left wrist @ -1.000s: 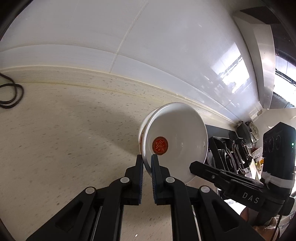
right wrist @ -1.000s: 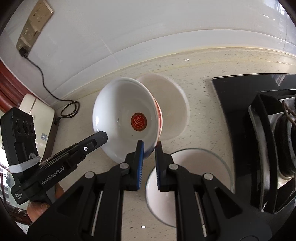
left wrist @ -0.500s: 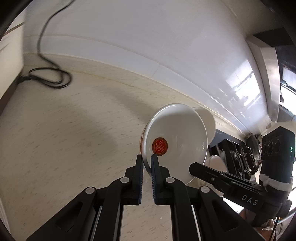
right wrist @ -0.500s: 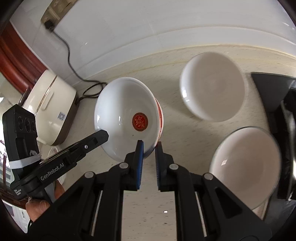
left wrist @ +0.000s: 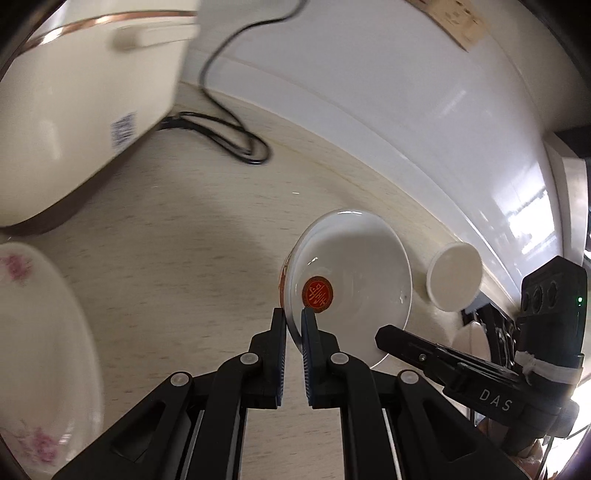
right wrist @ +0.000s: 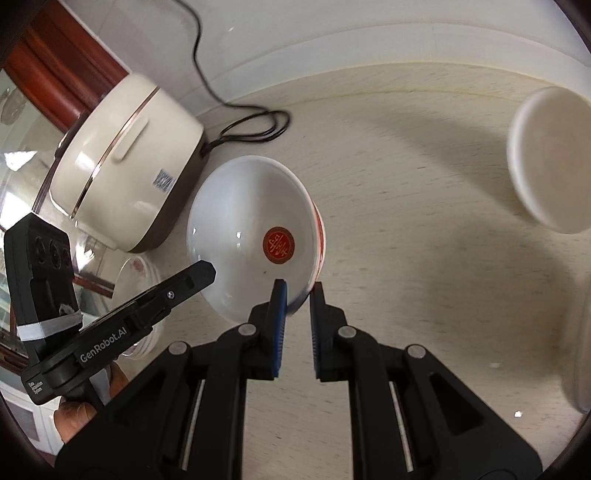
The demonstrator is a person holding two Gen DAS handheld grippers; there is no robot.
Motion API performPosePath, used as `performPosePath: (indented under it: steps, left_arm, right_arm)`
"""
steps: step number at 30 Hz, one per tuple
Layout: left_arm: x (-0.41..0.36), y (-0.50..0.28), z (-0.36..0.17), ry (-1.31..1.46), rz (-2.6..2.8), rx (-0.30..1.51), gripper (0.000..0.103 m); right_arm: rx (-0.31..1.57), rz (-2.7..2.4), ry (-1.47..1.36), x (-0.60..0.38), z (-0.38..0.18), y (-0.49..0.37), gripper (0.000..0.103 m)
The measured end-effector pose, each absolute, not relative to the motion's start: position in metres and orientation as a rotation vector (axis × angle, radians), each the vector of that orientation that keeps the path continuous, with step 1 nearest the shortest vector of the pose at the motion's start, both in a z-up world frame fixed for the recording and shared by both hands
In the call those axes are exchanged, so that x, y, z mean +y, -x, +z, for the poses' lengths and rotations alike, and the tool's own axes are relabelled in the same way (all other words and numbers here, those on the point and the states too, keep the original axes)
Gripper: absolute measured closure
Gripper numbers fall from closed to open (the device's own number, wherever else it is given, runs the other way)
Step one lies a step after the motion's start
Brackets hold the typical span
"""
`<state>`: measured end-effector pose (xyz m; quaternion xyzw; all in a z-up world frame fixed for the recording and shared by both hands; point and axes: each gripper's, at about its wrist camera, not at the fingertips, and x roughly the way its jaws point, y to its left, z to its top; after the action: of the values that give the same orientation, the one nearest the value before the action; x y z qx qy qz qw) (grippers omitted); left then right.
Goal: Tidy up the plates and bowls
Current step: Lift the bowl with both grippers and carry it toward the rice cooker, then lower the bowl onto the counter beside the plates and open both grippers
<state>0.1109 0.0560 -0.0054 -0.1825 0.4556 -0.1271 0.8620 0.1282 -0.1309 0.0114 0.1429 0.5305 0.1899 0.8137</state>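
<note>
Red-emblem bowl (left wrist: 351,280) carried sideways toward rice cooker (right wrist: 125,162), stove gone from view, left claw (left wrist: 293,325) and right claw (right wrist: 297,295) both clamped on its rim

A cream rice cooker (right wrist: 125,166) with a thin copper band and a dark base stands at the left on the pale speckled surface (right wrist: 406,258), close to the white tiled wall (right wrist: 332,22). A small printed label shows on its side. Its black cord (right wrist: 255,127) lies in loose loops on the surface just beside the cooker and runs up the wall. In the left wrist view the cooker (left wrist: 74,110) is blurred, and a beige wall plate (left wrist: 458,18) sits high on the tiles. A reddish-brown wooden frame (right wrist: 55,74) stands behind the cooker.
</note>
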Motion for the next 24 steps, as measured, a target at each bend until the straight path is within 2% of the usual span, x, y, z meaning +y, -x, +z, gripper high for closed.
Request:
performPosePath:
  steps: [18, 24]
  left_arm:
    - [0.114, -0.106, -0.008, 0.455, -0.167, 0.942, 0.094]
    - [0.118, -0.11, -0.006, 0.461, -0.156, 0.931, 0.093]
  right_arm:
    - [1.188, 0.493, -0.286, -0.071, -0.001, -0.147, 0.084]
    - [1.178, 0.503, -0.288, -0.066, 0.002, -0.151, 0.079]
